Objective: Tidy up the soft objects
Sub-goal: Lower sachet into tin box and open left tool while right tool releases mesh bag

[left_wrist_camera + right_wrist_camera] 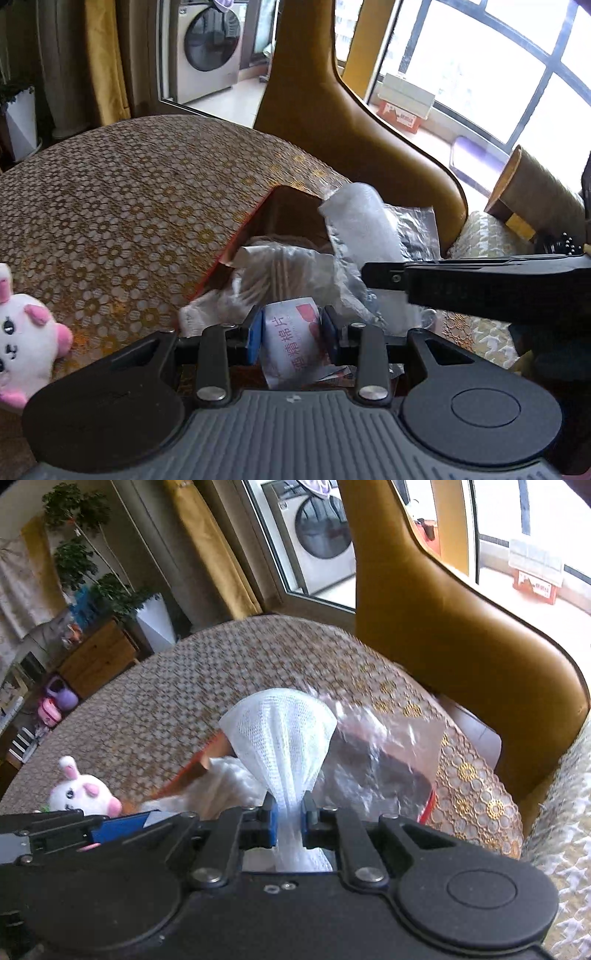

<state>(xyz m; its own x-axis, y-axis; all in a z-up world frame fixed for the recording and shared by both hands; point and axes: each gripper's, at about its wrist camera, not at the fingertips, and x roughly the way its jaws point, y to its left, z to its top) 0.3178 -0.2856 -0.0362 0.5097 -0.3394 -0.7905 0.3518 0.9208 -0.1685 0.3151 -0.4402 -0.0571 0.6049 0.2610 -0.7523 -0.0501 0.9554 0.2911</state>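
A pink-eared white plush toy (26, 332) lay well left of the left tool (291, 332), which pinched a white sachet with red print (291, 343). Just ahead sat a red-edged box (258, 236) of crumpled bags. The right tool (289, 821) clamped a white mesh cloth (280, 734) fanning forward. Bare patterned tabletop (207, 679) stretched beyond; a chair back (461, 635) crowded its right.

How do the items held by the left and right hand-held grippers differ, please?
The left hand-held gripper clamps a flat white packet printed with red characters; the right hand-held gripper pinches plain white mesh gauze with no print. The packet keeps a stiff rectangular shape; the gauze bunches at the pads and fans out beyond. Both are white and held over the red box.
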